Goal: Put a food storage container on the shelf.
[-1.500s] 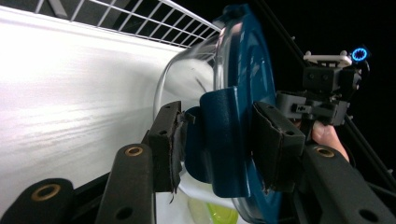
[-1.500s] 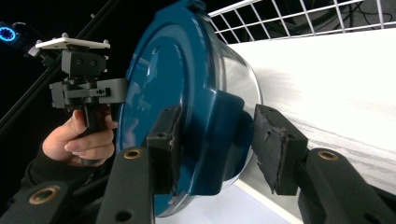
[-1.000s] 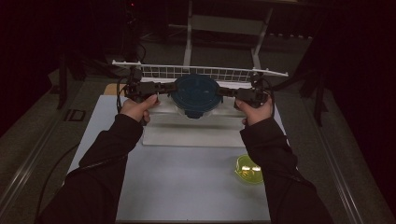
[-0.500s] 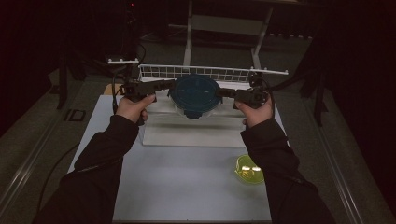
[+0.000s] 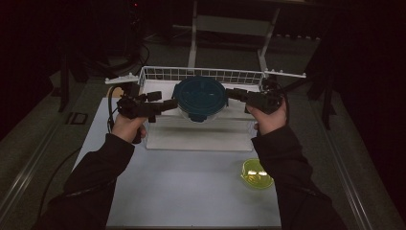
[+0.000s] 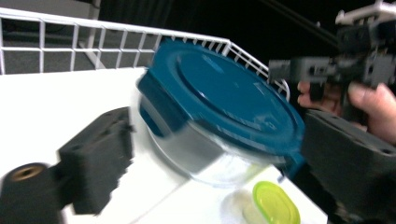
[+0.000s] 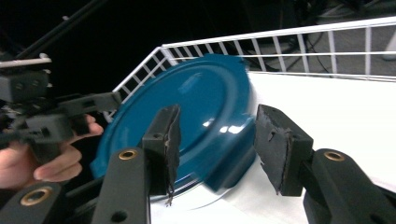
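Glass container with teal lid (image 5: 199,98), held over the white tray (image 5: 201,139) before the wire rack (image 5: 201,75). Left gripper (image 5: 171,105) at 9 o'clock and right gripper (image 5: 231,94) at 3 o'clock stand wide, flanking it. Keep both level and pressing evenly. Contact points blurred; small yellow-lidded container (image 5: 256,173) at 5 o'clock.

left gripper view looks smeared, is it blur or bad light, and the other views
Left gripper view: motion blur smears the near jaw and the teal-lidded container. Right gripper view: sharp jaws, glare on the lid, its edge blurred. High view: dim, dark surroundings, white tray lit.
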{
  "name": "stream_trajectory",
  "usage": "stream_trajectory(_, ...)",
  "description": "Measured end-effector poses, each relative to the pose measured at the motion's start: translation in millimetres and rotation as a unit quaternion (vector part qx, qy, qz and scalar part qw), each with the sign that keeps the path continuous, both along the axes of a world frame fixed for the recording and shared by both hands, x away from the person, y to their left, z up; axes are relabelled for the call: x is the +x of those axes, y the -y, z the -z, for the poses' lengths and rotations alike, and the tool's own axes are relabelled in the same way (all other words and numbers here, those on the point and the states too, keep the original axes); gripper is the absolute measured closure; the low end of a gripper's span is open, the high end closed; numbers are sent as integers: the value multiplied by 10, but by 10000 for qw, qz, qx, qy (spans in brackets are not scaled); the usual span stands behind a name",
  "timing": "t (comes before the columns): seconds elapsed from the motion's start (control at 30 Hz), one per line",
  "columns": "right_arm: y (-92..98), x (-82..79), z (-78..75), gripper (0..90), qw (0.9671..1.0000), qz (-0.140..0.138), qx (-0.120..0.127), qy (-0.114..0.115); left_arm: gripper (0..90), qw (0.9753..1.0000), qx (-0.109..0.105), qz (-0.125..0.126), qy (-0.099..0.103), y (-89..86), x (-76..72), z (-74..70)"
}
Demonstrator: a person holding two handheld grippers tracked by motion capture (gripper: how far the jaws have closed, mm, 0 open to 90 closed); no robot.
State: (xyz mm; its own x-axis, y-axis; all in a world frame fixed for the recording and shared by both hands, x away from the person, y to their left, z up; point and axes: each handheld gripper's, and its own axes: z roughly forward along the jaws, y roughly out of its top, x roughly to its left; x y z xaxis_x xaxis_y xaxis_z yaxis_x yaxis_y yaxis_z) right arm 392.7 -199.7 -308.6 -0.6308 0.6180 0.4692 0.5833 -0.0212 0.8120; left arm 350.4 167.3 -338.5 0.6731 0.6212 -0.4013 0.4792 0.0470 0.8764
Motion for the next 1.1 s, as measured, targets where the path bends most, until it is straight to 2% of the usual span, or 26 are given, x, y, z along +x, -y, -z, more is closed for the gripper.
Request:
stream_trajectory(0.07,-8,-63,-12,511,10000,-64,14,36,9,10000,18,24,80,-2,-70,16)
stream_trajectory(0.17,-32,-163,-17,516,9998,-187,40,102,8,9998,104,13,175,-9,-145,33)
stream_trajectory(0.23,-58,-239,-14,539,9994,-309,88,106,8,9993,237,-10,273,-20,-270,81)
stream_trajectory(0.37,-113,-362,5,596,9986,-511,67,123,6,9990,323,15,308,-25,-358,132)
stream_trajectory(0.4,-139,-406,25,616,9981,-606,88,100,6,9984,430,3,363,-27,-433,185)
stream_trajectory(0.5,-193,-475,70,650,9969,-781,92,38,6,9979,526,27,388,-37,-524,269)
stream_trajectory(0.67,-328,-611,156,779,9941,-1084,35,4,6,9980,483,93,393,-62,-637,404)
stream_trajectory(0.8,-455,-668,218,883,9916,-1291,-49,-33,6,9973,541,154,473,-52,-738,550)
stream_trajectory(0.83,-475,-671,229,896,9913,-1316,-51,-63,7,9972,499,267,490,-45,-761,607)
stream_trajectory(0.9,-528,-667,256,898,9906,-1362,-83,-99,6,9968,515,405,462,-27,-793,706)
stream_trajectory(0.97,-575,-658,279,899,9905,-1368,-90,-128,6,9965,559,412,469,-17,-807,744)
stream_trajectory(1.0,-603,-651,289,899,9904,-1370,-104,-142,6,9957,705,413,439,9,-845,847)
stream_trajectory(1.1,-633,-629,302,899,9909,-1333,-111,-142,6,9954,756,454,373,35,-889,969)
